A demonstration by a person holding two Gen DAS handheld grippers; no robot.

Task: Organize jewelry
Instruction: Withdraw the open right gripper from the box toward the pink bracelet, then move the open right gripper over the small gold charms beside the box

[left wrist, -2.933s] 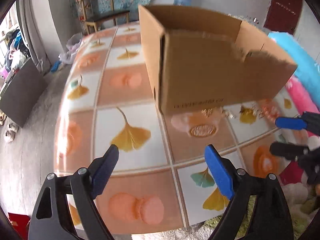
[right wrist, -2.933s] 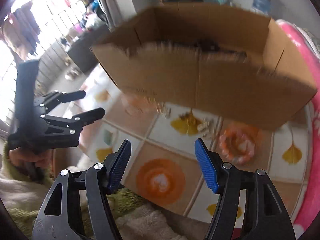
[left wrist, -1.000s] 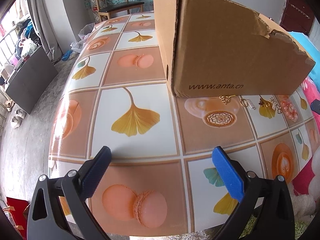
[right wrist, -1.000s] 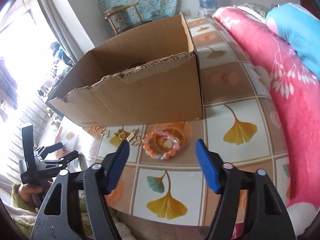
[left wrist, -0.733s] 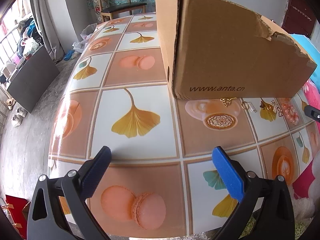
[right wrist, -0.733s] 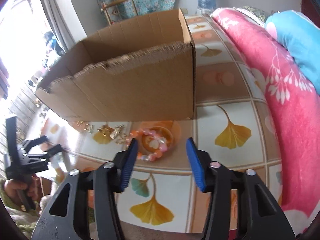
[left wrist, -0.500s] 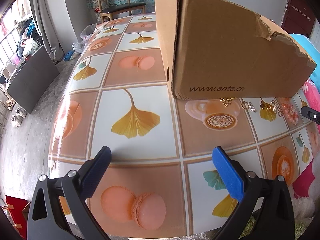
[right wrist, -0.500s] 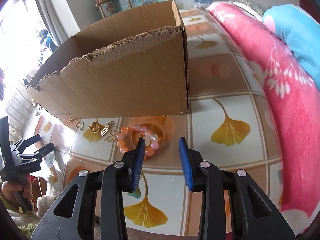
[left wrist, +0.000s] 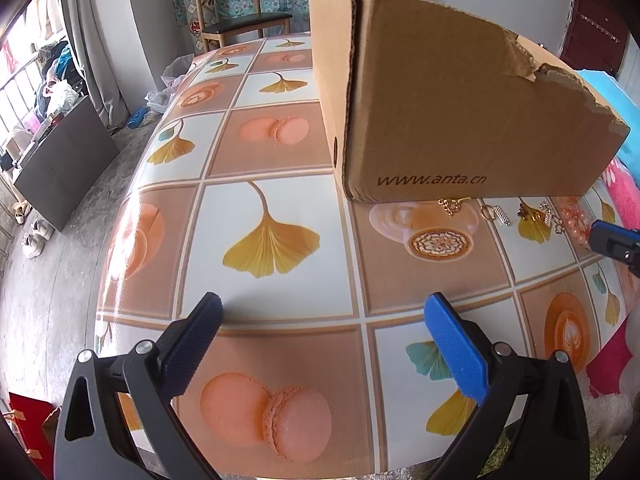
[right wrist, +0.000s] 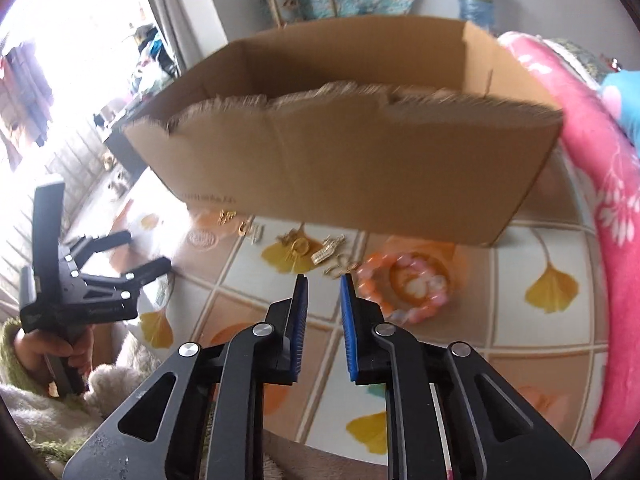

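Observation:
A cardboard box (right wrist: 360, 160) stands open-topped on the patterned table (left wrist: 280, 160). In front of it lie a pink and orange bead bracelet (right wrist: 412, 312), a gold ring charm (right wrist: 299, 246), a silver bar earring (right wrist: 328, 254) and a gold chain (left wrist: 452, 204). My right gripper (right wrist: 323, 280) hovers just short of the small gold pieces, left of the bracelet. Its jaws are closing to a narrow gap with nothing between them. My left gripper (left wrist: 323, 302) hangs wide open over the table's near left part, holding nothing.
A pink flowered blanket (right wrist: 612, 240) borders the table on the right. White fluffy fabric (right wrist: 120, 368) lies at the front edge. A hand in a green sleeve (right wrist: 52, 352) holds the left gripper. A wooden chair (left wrist: 240, 20) stands beyond the table.
The right gripper's jaws have narrowed from wide apart to a small gap. It has slid left along the box front, from over the bracelet toward the gold pieces. The left gripper stayed still.

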